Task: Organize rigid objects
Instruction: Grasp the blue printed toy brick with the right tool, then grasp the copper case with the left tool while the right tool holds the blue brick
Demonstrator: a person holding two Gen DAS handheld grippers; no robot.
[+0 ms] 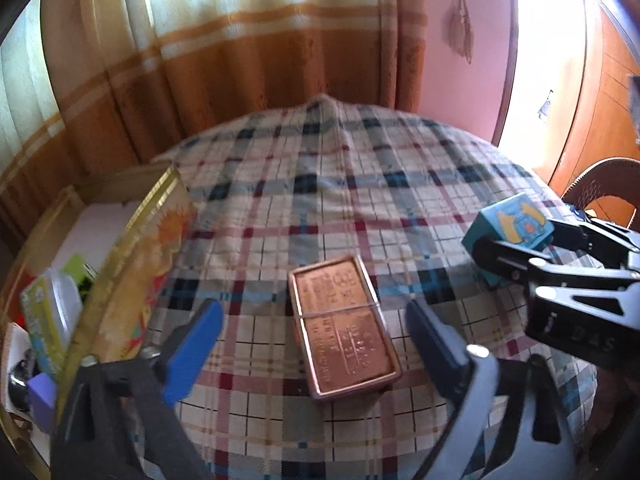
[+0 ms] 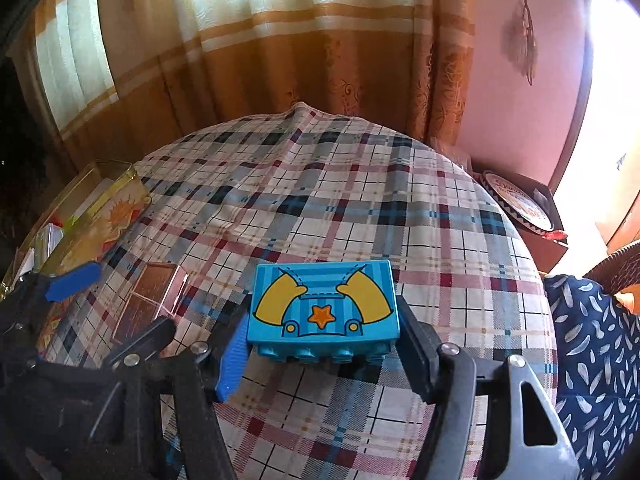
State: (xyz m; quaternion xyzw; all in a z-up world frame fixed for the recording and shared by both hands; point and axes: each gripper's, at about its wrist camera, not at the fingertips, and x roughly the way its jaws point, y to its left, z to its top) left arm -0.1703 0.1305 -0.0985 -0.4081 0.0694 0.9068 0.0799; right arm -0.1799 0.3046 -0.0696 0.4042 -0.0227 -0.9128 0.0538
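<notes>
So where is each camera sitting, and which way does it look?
Left wrist view: sits on the left tool, looks down along its open blue fingers at the flat copper-coloured box.
Right wrist view: sits on the right tool, which grips the blue toy block.
Both show the checked tablecloth, the yellow tin, the curtains and each other's tool.

This is a room in a home: a tabletop (image 2: 320, 184) under a plaid cloth, long orange-and-cream curtains (image 2: 280, 60) over a bright window at the top of the frame, a pink wall (image 2: 512, 120) with a tasselled hanging (image 2: 524, 40) at upper right, and a wicker chair (image 1: 600, 188) at right.
</notes>
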